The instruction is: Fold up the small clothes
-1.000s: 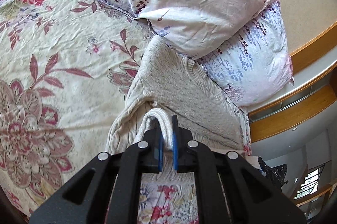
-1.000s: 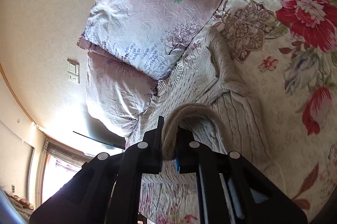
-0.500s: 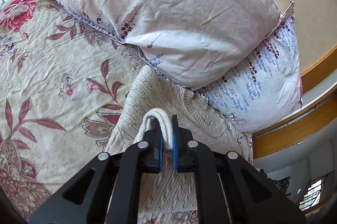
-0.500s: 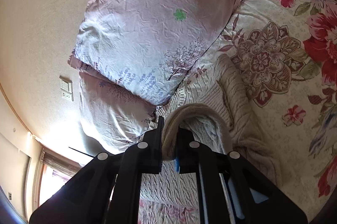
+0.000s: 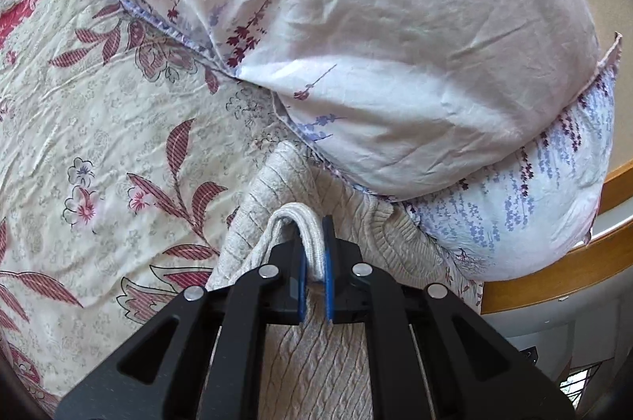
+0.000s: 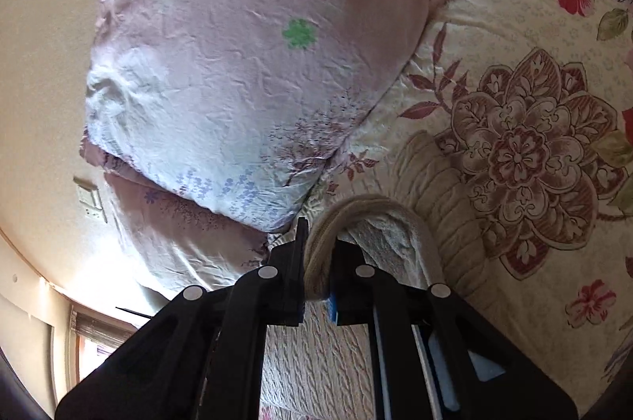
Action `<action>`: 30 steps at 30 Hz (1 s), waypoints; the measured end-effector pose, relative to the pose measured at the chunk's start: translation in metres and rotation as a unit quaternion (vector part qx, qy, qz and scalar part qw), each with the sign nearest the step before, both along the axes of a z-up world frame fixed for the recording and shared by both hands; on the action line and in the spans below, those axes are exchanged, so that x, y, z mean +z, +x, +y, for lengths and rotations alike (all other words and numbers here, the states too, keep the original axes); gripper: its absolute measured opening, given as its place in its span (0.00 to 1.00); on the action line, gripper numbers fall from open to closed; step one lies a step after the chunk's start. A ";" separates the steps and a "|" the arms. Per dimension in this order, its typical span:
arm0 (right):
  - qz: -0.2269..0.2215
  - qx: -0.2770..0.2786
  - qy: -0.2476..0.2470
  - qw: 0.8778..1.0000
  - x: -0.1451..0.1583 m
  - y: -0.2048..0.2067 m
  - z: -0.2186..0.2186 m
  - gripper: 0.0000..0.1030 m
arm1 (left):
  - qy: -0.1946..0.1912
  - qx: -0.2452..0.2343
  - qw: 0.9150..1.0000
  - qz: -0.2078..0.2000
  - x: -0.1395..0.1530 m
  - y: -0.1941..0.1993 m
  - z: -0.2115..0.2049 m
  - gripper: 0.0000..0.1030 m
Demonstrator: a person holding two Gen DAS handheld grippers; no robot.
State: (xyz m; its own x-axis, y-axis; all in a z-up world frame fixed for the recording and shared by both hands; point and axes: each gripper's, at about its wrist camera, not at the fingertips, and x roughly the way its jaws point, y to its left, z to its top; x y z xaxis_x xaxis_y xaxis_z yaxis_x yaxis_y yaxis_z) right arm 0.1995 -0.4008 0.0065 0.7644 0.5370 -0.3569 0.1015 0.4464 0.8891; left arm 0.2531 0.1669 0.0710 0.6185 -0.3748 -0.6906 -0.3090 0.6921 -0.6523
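A beige cable-knit sweater (image 5: 277,182) lies on the flowered bedspread (image 5: 99,127), its far end against the pillows. My left gripper (image 5: 313,254) is shut on a folded edge of the sweater, which loops up between the blue pads. My right gripper (image 6: 318,262) is shut on another rolled edge of the same sweater (image 6: 427,182). Both hold the knit lifted over the part lying flat beneath them. How much of the sweater lies under the grippers is hidden.
Two stacked pale flowered pillows (image 5: 356,44) fill the space just beyond the sweater; they also show in the right wrist view (image 6: 237,84). A wooden headboard rail (image 5: 554,273) and a beige wall (image 6: 39,103) with a switch plate (image 6: 91,200) lie behind them.
Both grippers have carried the gripped sweater edges toward the pillows, which now loom larger. Less of the flat sweater shows ahead of the fingers. Both grips are unchanged.
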 end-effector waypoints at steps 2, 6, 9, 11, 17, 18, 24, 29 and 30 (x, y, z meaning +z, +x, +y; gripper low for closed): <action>0.012 -0.001 -0.003 1.000 -0.002 0.006 0.000 0.08 | -0.005 0.004 1.000 0.005 -0.005 0.005 0.001 0.06; 0.025 -0.005 -0.007 1.000 -0.005 0.019 -0.003 0.08 | 0.003 0.001 1.000 0.010 -0.007 0.018 0.000 0.06; 0.061 -0.011 -0.002 0.998 -0.016 0.031 -0.002 0.08 | 0.011 -0.005 0.999 0.031 -0.015 0.029 -0.003 0.07; 0.077 -0.015 0.007 0.997 -0.022 0.034 -0.002 0.09 | 0.006 -0.002 0.999 0.038 -0.022 0.032 -0.003 0.08; 0.091 -0.014 0.011 0.996 -0.025 0.044 -0.001 0.12 | 0.014 -0.001 0.999 0.039 -0.024 0.037 -0.005 0.10; 0.091 -0.012 0.011 0.996 -0.025 0.045 0.000 0.14 | 0.015 -0.001 0.999 0.039 -0.024 0.038 -0.006 0.10; 0.099 0.001 -0.024 0.995 -0.016 0.062 0.008 0.20 | 0.020 0.010 0.999 0.036 -0.027 0.040 -0.014 0.11; 0.084 -0.003 -0.053 0.995 -0.011 0.064 0.013 0.20 | 0.018 0.013 0.999 0.031 -0.025 0.044 -0.016 0.10; 0.082 -0.006 -0.057 0.995 -0.010 0.064 0.013 0.20 | 0.014 0.014 0.999 0.029 -0.024 0.045 -0.015 0.10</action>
State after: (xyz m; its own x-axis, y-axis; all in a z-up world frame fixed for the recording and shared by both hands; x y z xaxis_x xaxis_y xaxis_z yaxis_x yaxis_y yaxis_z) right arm 0.2630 -0.3878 -0.0032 0.6970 0.4766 -0.5357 0.2478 0.5410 0.8037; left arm 0.2984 0.1519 0.0470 0.5868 -0.3386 -0.7355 -0.3645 0.7006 -0.6134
